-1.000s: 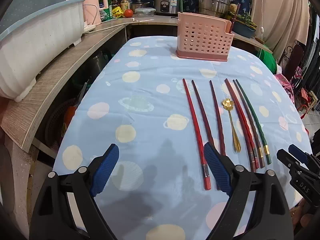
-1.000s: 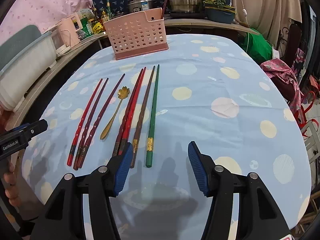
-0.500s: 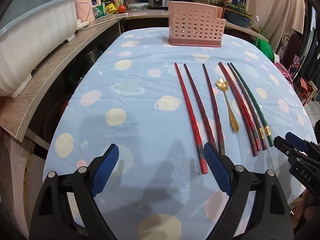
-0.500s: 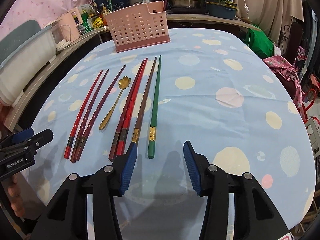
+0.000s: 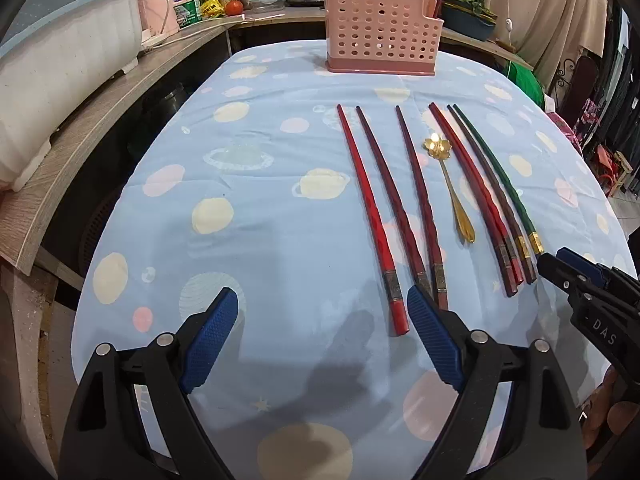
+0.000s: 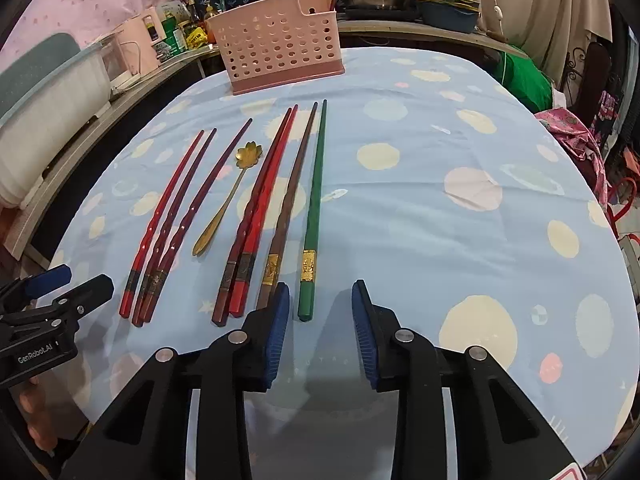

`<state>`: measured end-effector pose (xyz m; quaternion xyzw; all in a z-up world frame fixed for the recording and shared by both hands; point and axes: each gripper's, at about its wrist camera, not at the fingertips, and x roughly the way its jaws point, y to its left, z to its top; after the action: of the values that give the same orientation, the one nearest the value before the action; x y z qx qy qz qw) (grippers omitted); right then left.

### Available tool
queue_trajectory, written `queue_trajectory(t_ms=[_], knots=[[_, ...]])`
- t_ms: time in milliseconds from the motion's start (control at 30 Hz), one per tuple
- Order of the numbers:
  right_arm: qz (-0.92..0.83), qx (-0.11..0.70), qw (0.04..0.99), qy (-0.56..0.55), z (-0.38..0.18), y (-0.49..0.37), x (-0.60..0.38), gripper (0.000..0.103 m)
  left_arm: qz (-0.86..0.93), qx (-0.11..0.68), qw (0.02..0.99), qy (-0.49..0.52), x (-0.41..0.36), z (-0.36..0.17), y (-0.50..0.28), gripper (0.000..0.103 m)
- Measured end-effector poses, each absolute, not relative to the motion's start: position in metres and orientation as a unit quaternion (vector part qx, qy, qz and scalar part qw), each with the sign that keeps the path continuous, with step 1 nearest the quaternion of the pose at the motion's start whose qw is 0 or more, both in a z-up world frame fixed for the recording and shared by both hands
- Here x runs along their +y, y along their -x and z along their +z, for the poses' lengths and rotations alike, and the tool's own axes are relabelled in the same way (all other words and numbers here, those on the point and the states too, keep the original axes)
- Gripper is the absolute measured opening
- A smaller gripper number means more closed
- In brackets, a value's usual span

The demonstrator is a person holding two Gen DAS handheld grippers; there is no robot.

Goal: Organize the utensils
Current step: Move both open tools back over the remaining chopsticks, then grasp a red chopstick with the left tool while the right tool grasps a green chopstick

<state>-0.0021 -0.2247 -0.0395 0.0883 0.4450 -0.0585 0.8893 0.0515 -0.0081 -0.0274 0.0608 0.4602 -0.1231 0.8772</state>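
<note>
On the counter (image 6: 460, 128): blue planet-print cloth, seven chopsticks and a gold flower-bowled spoon (image 6: 228, 200) laid in a row.
Far end: pink perforated plastic utensil holder (image 6: 280, 42), upright, well apart from the row.
Right gripper (image 6: 318, 332): fingers have just been narrowing, nothing gripped; green gold-banded chopstick's (image 6: 314, 208) butt lies just ahead of the gap.
Left gripper (image 5: 320, 344): fingers spread wide, nothing held, near the red chopstick (image 5: 372, 216).
</note>
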Motion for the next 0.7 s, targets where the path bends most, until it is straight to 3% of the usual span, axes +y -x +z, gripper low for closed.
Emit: queue_trajectory(t_ms=[700], knots=[[-0.066,0.437,0.895,-0.06,-0.042,0.002,-0.219,0.025,-0.116,0.483,0.866,-0.065,-0.015,-0.047,-0.056,0.083]])
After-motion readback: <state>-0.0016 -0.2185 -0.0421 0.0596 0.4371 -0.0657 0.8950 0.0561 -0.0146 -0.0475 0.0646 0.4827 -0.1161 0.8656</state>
